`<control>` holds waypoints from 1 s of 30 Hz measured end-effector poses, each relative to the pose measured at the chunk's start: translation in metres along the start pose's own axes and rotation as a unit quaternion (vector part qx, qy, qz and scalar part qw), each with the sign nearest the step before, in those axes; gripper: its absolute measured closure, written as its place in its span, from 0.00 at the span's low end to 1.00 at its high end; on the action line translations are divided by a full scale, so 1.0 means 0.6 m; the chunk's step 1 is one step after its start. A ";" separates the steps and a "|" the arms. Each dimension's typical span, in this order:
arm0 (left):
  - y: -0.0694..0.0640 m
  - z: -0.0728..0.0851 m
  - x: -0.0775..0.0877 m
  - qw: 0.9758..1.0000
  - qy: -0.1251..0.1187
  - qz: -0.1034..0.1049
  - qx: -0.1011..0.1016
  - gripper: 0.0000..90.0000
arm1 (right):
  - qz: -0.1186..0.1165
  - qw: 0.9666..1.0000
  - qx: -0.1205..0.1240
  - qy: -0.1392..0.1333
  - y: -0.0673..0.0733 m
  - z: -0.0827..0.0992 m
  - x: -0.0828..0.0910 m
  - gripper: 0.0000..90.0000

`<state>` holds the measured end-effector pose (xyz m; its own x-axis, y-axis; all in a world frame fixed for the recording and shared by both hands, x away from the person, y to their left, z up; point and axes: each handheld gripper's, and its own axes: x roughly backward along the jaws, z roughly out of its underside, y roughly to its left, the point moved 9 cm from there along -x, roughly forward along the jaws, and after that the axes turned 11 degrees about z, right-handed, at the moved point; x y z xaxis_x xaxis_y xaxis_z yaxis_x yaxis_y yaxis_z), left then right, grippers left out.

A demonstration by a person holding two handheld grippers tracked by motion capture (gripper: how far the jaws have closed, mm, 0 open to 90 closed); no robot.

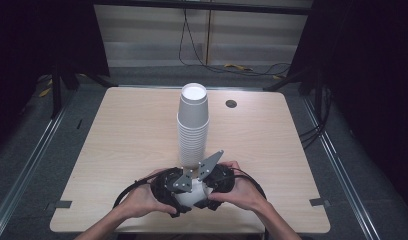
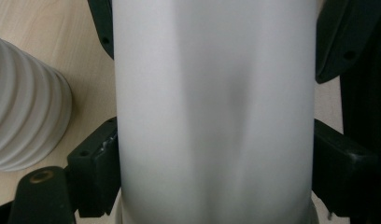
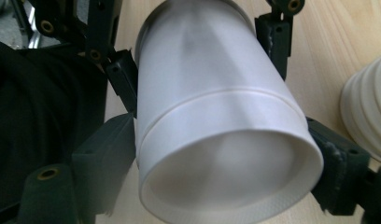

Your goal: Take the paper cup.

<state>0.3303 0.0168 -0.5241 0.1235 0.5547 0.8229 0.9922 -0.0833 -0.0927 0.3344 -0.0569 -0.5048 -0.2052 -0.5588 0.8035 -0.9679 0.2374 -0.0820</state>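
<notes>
Both grippers meet at the near edge of the table (image 1: 117,150), left gripper (image 1: 184,197) and right gripper (image 1: 204,192) each clamped on one white paper cup (image 1: 192,196) lying sideways between them, just near of the tall cup stack (image 1: 193,125).

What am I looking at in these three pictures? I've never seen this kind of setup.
A person sits at a wooden table with a hand-held gripper in each hand; there is no robot arm. The wide picture comes from a camera above. The two close-ups come from cameras riding on each gripper. A tall stack of white paper cups stands mid-table. Near the person, the left gripper and the right gripper meet on white nested cups: each one's black jaws are closed on them, from opposite ends.
</notes>
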 end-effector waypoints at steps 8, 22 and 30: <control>-0.004 -0.002 0.001 1.000 0.003 0.005 -0.003 0.18 | -0.011 1.000 -0.006 0.003 0.004 -0.005 -0.005 0.22; -0.005 -0.004 0.002 1.000 -0.017 0.013 -0.011 0.16 | -0.011 1.000 -0.008 0.004 0.009 -0.003 -0.004 0.23; -0.003 0.000 0.003 0.999 -0.037 0.010 -0.006 0.15 | -0.009 1.000 -0.010 0.005 0.009 -0.002 -0.007 0.23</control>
<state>0.3284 0.0180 -0.5226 0.1438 0.6121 0.7776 0.9894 -0.1035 -0.1015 0.3303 -0.0524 -0.5081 -0.1853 -0.5550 0.8110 -0.9687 0.2421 -0.0557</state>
